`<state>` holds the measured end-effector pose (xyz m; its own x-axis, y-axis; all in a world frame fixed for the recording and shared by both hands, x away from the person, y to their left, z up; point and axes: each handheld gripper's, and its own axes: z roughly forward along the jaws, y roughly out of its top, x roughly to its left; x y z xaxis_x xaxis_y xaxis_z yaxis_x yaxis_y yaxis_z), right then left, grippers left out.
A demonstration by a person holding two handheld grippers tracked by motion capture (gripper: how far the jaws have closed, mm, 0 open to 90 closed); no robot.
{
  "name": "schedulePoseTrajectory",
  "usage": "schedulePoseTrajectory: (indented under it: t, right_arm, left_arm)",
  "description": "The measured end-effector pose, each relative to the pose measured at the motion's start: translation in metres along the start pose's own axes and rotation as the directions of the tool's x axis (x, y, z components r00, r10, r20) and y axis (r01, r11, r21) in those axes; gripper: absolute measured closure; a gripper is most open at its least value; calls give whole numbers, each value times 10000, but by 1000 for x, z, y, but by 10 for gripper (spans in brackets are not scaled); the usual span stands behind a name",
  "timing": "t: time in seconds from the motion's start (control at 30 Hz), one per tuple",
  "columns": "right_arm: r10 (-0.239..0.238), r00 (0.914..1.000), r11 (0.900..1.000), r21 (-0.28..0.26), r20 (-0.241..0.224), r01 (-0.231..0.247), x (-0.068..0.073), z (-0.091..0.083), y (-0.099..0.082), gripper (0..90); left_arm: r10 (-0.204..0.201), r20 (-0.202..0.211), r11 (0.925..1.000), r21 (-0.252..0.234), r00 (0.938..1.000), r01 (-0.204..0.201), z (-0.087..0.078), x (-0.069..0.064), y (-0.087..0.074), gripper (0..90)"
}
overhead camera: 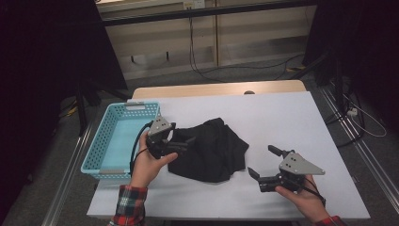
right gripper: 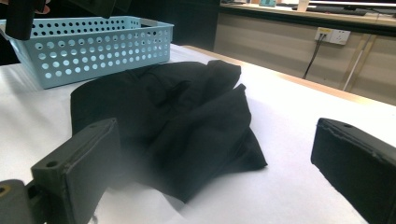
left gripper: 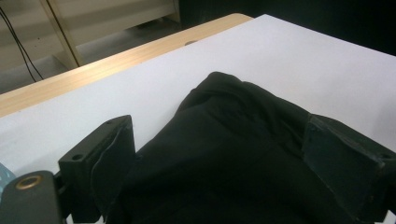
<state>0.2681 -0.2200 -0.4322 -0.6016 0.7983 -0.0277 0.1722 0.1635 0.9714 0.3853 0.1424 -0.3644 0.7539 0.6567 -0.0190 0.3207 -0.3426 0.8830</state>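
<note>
A black cloth [overhead camera: 209, 148] beside the basket [overhead camera: 109, 141] is straddled by the wide-open left gripper [overhead camera: 181, 143], so a thick fold should be pinched; the right gripper [overhead camera: 263, 162] is spread empty.

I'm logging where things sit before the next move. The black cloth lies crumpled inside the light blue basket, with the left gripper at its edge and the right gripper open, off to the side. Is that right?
Not quite. The black cloth lies crumpled on the white table, beside the light blue basket, not inside it; the high view shows this. The left gripper is at its edge, and the right gripper stands open, off to the side.
</note>
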Motion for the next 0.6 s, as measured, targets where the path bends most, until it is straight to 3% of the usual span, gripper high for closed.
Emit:
schedulePoseTrajectory:
  t: [0.53, 0.6]
  right_arm:
    - [-219, 9980, 9989, 407, -593, 243, 7, 24, 5, 42]
    - [-156, 9980, 9986, 503, -607, 186, 6, 25, 5, 58]
  left_arm:
    - [71, 347, 9997, -221, 9994, -64, 0, -8, -2, 67]
    - [121, 248, 9998, -166, 9996, -116, -1, -8, -4, 66]
